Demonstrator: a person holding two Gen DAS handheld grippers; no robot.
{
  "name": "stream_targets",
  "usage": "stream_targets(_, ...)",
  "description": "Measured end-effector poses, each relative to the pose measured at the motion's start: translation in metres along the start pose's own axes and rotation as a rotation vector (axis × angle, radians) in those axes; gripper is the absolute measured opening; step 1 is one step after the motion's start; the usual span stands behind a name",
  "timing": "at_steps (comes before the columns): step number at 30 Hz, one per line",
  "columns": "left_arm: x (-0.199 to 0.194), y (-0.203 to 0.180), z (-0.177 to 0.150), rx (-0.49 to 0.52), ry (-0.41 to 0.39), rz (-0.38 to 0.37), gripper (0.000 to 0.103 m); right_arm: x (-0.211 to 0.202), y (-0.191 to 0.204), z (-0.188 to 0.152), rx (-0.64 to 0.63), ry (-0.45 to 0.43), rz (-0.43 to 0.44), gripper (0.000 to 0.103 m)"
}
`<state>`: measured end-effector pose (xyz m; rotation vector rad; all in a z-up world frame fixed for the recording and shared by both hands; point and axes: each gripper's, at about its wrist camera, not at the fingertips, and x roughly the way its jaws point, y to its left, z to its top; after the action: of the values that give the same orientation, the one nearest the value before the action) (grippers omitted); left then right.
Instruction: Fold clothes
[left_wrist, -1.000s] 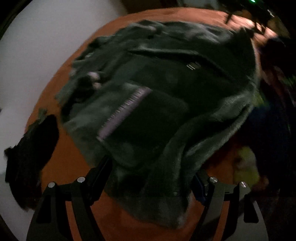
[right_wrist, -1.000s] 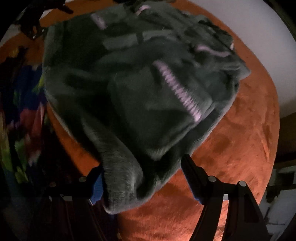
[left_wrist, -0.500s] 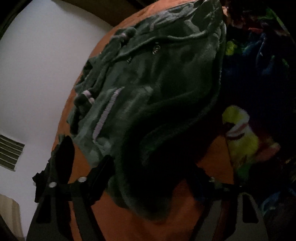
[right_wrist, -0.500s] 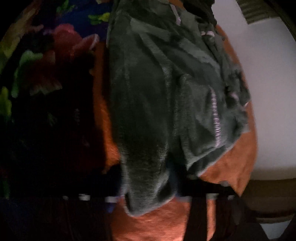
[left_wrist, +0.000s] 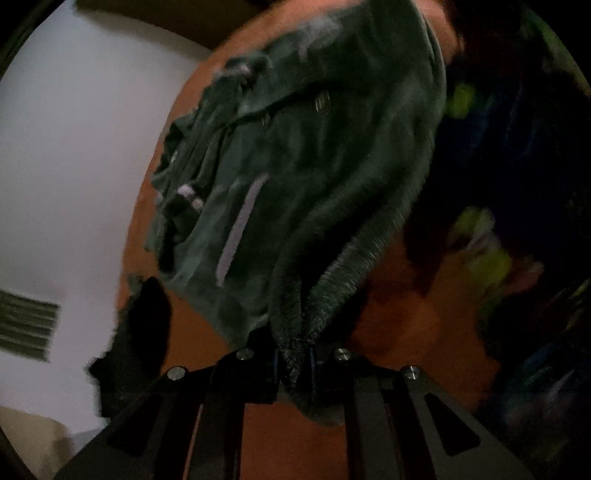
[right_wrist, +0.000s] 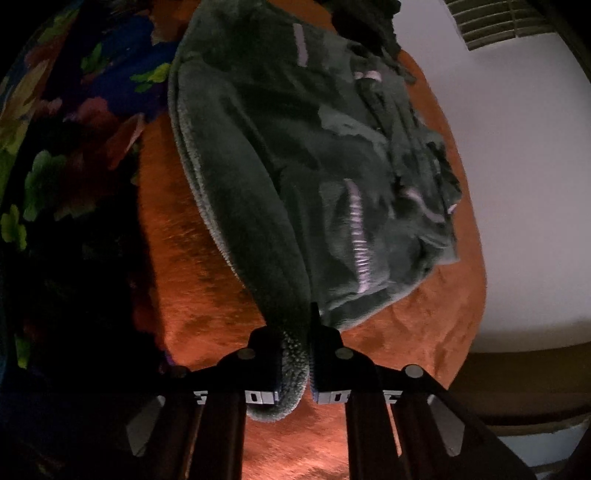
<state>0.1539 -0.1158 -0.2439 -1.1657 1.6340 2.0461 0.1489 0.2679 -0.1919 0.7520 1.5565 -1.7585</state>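
Note:
A dark green fleece jacket (left_wrist: 310, 177) with pale zip strips lies folded on an orange blanket (left_wrist: 388, 332); it also shows in the right wrist view (right_wrist: 303, 155). My left gripper (left_wrist: 293, 363) is shut on the jacket's ribbed hem at its near edge. My right gripper (right_wrist: 295, 365) is shut on another thick fleece edge of the same jacket, which hangs out below the fingers. The jacket stretches away from both grippers over the orange blanket (right_wrist: 207, 258).
A bright flowered blanket (right_wrist: 74, 129) lies beside the orange one, also in the left wrist view (left_wrist: 517, 221). A black garment (left_wrist: 136, 332) lies at the blanket's edge. A white wall (left_wrist: 74, 147) with a vent (right_wrist: 491, 22) is behind.
Both grippers have closed on the jacket's near edge. The views have swung round, so the wall and vent now show beside the jacket.

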Motion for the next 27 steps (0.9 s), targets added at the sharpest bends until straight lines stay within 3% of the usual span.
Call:
stream_targets(1,-0.001,0.0,0.003,-0.012,0.008,-0.007,0.012,-0.004,0.001,-0.001,-0.009,0.016,-0.004,0.009)
stream_targets(5,-0.019,0.004,0.012,-0.116,-0.102,-0.066,0.011,-0.013,0.001,-0.001,-0.018,0.073,-0.023,0.009)
stream_targets(10,-0.024,0.037,0.013,-0.219,-0.118,-0.132,0.01,-0.023,-0.014,0.009,0.103,0.064,0.062,0.008)
stream_targets(13,-0.025,0.067,0.017,-0.238,-0.114,-0.188,0.01,-0.025,-0.036,0.018,0.085,0.084,0.152,0.007)
stream_targets(16,-0.017,0.118,0.035,-0.28,-0.105,-0.27,0.01,-0.033,-0.076,0.034,0.043,0.076,0.251,0.007)
stream_targets(20,0.006,0.179,0.052,-0.428,-0.13,-0.312,0.01,-0.018,-0.157,0.055,0.169,0.045,0.352,0.007)
stream_targets(24,0.046,0.243,0.06,-0.623,-0.139,-0.339,0.01,0.015,-0.224,0.051,0.316,-0.002,0.249,0.007)
stream_targets(27,0.08,0.288,0.07,-0.669,-0.133,-0.34,0.01,0.045,-0.279,0.039,0.462,-0.018,0.195,0.007)
